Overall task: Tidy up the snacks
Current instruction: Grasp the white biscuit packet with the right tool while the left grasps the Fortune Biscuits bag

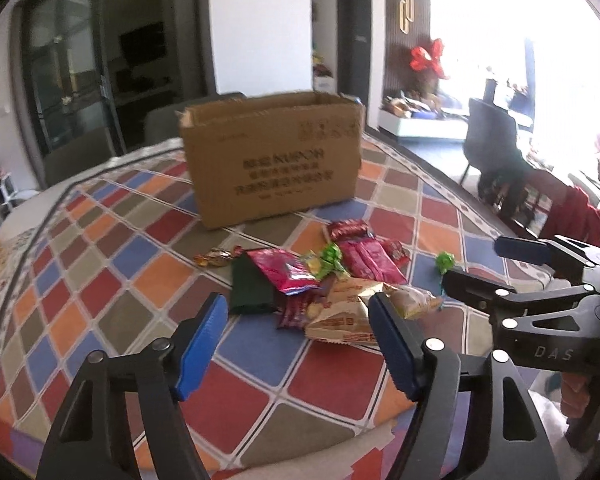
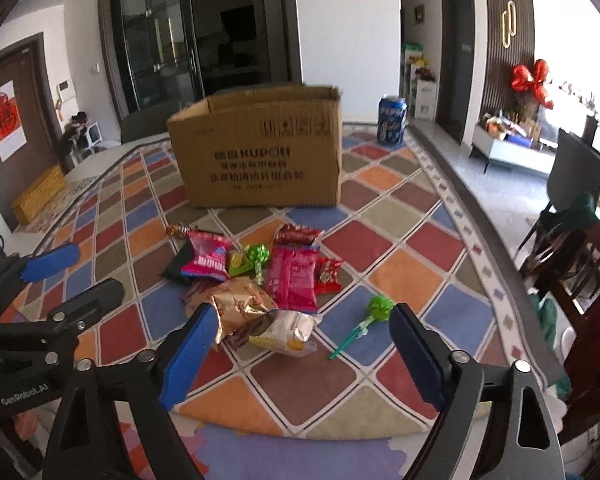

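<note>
Both tools, left tool [image 1: 296,344] and right tool [image 2: 300,356], hang wide open and empty above the table [image 2: 380,240]. Snack packets [image 2: 260,280] lie heaped before the cardboard box [image 2: 260,148]; light, crinkly, likely slippery, best pinched at a sealed edge.

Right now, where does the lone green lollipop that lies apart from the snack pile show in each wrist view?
Left wrist: green lollipop right of centre, just right of the snack pile.
Right wrist: the lollipop right of centre, near the right finger.
Shared landmark: the cardboard box behind the pile.
</note>
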A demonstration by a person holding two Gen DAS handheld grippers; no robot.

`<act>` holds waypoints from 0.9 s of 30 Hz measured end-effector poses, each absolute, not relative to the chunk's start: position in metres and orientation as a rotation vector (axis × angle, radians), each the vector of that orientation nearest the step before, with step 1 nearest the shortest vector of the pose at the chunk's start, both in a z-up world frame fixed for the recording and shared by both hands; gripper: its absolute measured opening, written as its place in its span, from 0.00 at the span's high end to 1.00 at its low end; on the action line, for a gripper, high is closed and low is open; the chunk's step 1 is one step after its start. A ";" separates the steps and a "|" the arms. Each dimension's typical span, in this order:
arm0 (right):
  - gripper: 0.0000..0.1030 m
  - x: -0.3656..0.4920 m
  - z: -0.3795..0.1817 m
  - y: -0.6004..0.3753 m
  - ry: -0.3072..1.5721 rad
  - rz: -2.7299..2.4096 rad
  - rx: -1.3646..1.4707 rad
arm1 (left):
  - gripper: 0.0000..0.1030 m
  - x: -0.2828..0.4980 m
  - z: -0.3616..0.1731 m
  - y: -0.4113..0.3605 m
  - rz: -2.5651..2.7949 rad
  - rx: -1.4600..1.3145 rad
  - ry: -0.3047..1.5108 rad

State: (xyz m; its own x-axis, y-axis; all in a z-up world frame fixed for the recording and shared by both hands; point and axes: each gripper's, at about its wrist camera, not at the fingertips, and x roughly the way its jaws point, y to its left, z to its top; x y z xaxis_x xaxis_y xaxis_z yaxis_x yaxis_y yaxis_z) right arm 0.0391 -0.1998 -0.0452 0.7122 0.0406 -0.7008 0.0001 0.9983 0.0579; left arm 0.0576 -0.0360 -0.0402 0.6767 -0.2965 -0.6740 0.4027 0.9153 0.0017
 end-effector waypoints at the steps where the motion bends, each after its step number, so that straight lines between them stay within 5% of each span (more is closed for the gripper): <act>1: 0.19 0.042 -0.048 -0.200 0.790 0.029 0.060 | 0.34 0.062 -0.044 -0.038 -0.409 0.155 0.746; 27: 0.53 0.094 -0.112 -0.210 1.046 0.136 0.222 | 0.48 0.119 -0.107 -0.070 -0.623 0.099 0.992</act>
